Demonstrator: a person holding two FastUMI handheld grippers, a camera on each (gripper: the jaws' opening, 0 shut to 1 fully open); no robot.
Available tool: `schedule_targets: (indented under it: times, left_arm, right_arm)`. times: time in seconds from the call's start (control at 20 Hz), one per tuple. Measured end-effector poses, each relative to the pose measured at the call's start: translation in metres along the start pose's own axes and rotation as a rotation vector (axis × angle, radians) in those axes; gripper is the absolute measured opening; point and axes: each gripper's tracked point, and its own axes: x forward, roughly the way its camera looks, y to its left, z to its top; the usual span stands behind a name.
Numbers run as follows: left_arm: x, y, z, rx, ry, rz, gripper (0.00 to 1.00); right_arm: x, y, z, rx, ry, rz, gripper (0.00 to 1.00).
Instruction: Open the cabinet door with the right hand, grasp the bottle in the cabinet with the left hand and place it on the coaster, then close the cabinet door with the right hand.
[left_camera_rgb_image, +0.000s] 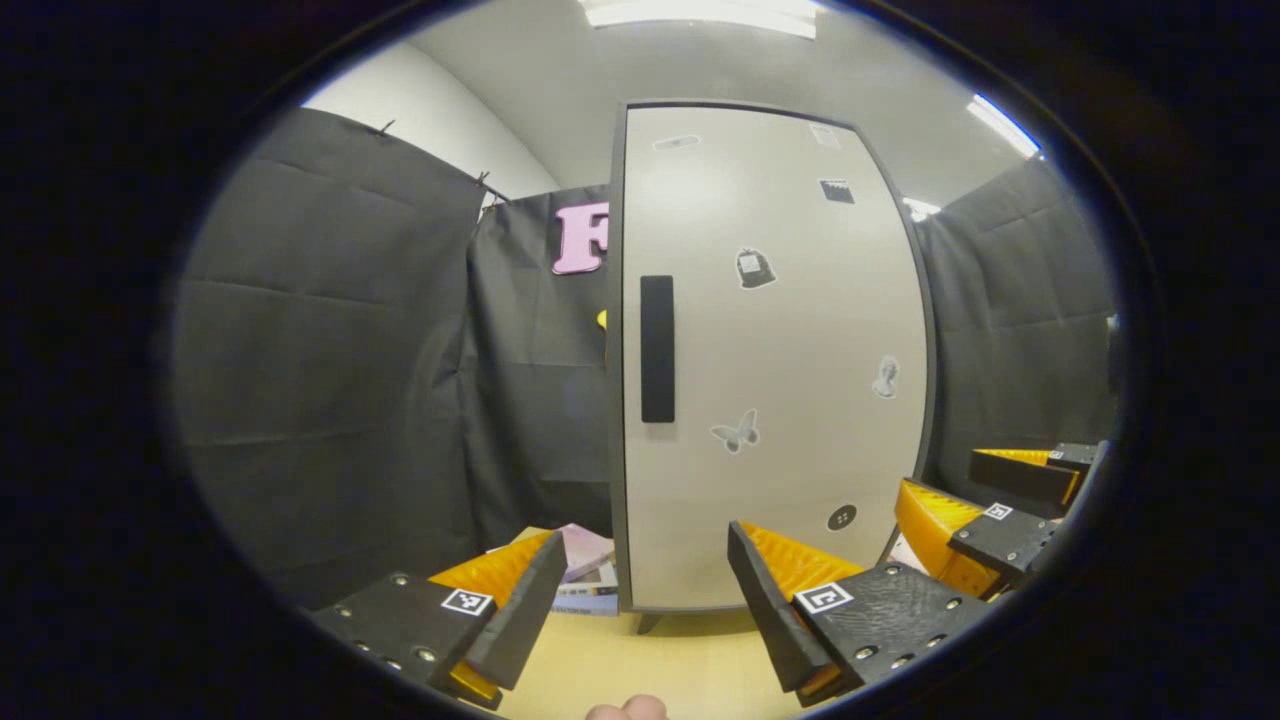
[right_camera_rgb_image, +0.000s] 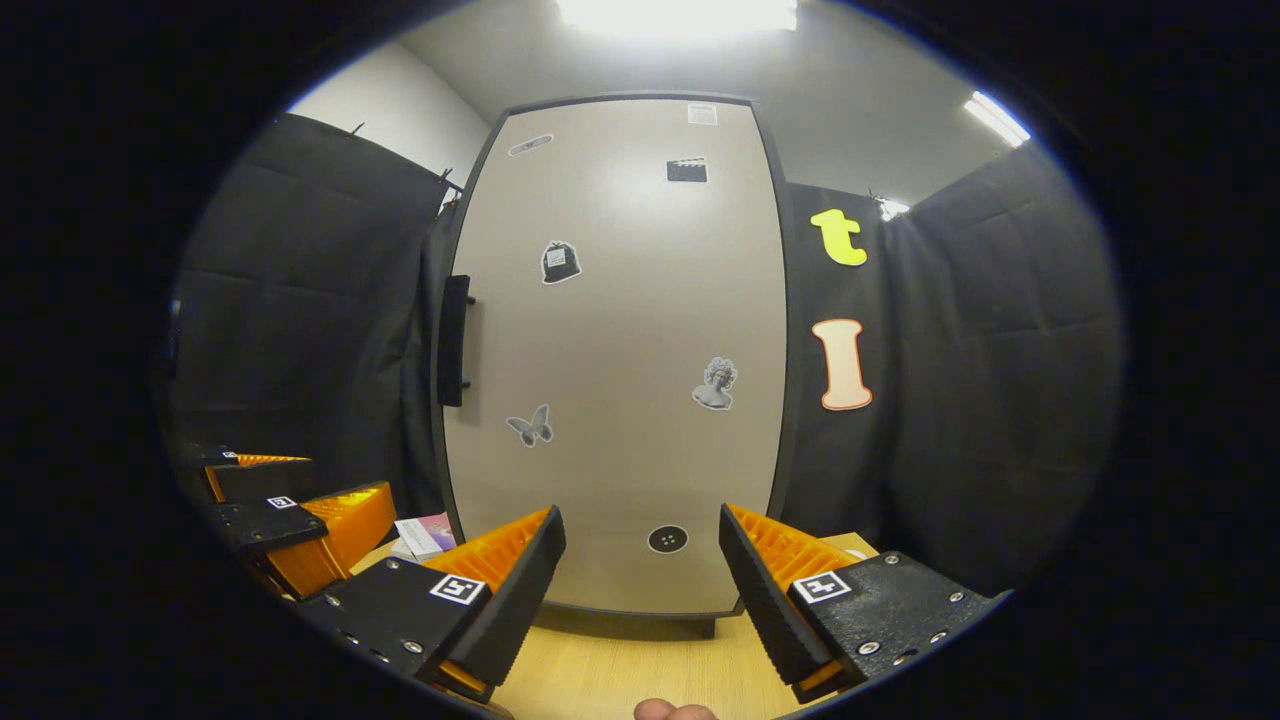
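Cabinet door (right_camera_rgb_image: 615, 350) was found closed, flush within its dark frame, and stood on the wooden table (right_camera_rgb_image: 620, 680) directly ahead of both grippers. Its dark vertical handle (left_camera_rgb_image: 657, 348) sat at the door's left edge; several small stickers (right_camera_rgb_image: 715, 383) were scattered over the door face. The left gripper (left_camera_rgb_image: 640, 605) hung before the door's lower left part, jaws spread, holding nothing. The right gripper (right_camera_rgb_image: 640, 590) hung before the door's lower middle, jaws likewise spread and empty, touching nothing. Some books (left_camera_rgb_image: 590, 575) lay on the table just left of the door's foot. The bottle and the coaster could not be located.
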Motion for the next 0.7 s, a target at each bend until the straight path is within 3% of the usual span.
schedule_targets:
  times: [0.05,0.4,0.7]
  left_arm:
    - [0.001,-0.002,0.001,0.002,-0.004,-0.004,0.93]
    - [-0.018,-0.008,0.014,0.043,-0.048,-0.03,0.96]
    - [-0.081,0.013,-0.003,0.052,-0.038,0.001,0.93]
  right_arm:
    - [0.0,-0.002,0.0,0.001,0.001,-0.003,0.96]
    - [0.023,-0.008,0.017,-0.002,-0.028,-0.012,0.95]
    - [0.06,0.049,0.07,-0.003,-0.11,0.08,0.95]
